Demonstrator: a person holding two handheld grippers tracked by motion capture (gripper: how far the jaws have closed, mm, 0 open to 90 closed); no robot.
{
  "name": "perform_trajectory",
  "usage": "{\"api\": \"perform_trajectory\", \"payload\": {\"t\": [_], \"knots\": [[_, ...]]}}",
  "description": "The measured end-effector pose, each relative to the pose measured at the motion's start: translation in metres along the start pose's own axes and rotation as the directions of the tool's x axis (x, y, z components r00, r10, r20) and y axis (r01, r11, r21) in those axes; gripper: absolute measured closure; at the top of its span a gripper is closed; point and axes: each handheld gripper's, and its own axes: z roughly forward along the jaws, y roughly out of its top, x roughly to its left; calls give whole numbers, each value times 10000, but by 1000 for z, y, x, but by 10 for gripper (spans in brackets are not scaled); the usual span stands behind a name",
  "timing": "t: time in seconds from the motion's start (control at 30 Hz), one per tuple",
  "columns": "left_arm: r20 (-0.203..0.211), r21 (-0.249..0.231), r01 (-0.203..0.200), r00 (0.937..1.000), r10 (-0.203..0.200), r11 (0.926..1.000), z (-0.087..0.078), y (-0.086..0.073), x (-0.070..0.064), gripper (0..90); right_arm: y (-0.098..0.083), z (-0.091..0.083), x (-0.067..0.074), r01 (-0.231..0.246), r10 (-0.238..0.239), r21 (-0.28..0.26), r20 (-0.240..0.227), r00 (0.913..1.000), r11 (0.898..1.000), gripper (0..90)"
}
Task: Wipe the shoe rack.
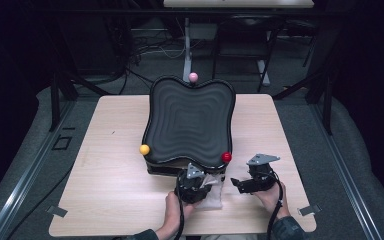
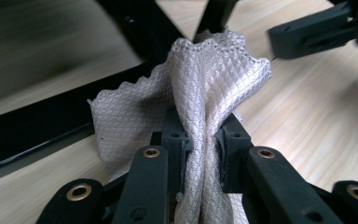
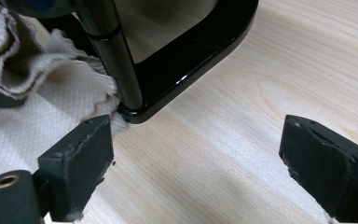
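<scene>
1. Cloth [image 2: 214, 93] – a white, waffle-textured rag – sits near the table's [image 1: 105, 190] near edge, a little right of its middle, just in front of the black stand's base.
2. Left gripper [image 1: 194, 186] is clenched on the cloth: in the left gripper view the fabric is pinched into a narrow waist between the jaws and fans out above them.
3. Right gripper [image 1: 252, 182] is released, jaws wide apart over bare wood with nothing between them; in the right gripper view the cloth [image 3: 37, 116] lies off to its left, its edge just at the left jaw.
4. The relation that counts – the cloth lies to the left of the open gripper, bunched and running roughly from the held waist toward the stand. The left hand already has it; the right, I judge, would have to come across leftward to take a free edge.
5. Stand [image 3: 186, 60]: a glossy black frame with an upright post, the cloth touching its foot.
6. Above it rests a black wavy tray [image 1: 190, 120], with a yellow ball [image 1: 144, 149], a red ball [image 1: 226, 157] and a pink ball [image 1: 193, 77] at its edges.
7. The table is pale wood; beyond its far edge are grey carpet, cables and dark metal frames.
</scene>
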Motion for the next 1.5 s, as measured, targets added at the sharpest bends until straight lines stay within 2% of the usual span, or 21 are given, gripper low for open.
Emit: {"api": "perform_trajectory", "payload": {"t": [0.23,0.43,0.57,0.67,0.73,0.8,0.9,1.03,1.17,1.3,1.5], "knots": [[188,-412,-147,9997,155,9990,0,15,-12,764,1,-1,-1,6,-6,-23,29,10000,10000,86],[234,-333,-37,9997,45,9994,10,15,-13,763,0,-7,-10,-165,165,-8,168,9997,9999,79],[329,-166,200,9993,-194,9997,20,13,-9,760,-2,-9,-15,-391,392,-37,103,9992,9992,80],[366,157,279,9989,-284,9995,28,10,-7,760,-2,-9,-16,-319,319,10,22,9995,9995,81],[335,425,174,9993,-188,9989,32,7,-5,760,-2,-8,-14,-257,257,119,-7,9997,9996,81],[279,467,148,9995,-161,9988,32,6,-5,761,-2,-7,-13,-181,181,207,6,9998,9996,81],[213,269,114,9997,-120,9996,28,7,-5,761,-2,-7,-13,-178,178,247,20,9998,9995,81],[140,-177,-174,9997,176,9997,19,9,-11,762,-2,-7,-13,-162,161,255,48,9999,9995,82],[-8,-600,-526,9986,527,9968,11,13,-19,762,-1,-6,-13,-142,142,300,17,9999,9994,82],[-109,-769,-476,9988,469,9959,12,16,-23,761,-1,-6,-12,-114,113,288,32,9999,9995,83],[-319,-773,-411,9987,387,9962,19,17,-22,761,-2,-5,-12,-89,89,217,27,10000,9997,83]]}}
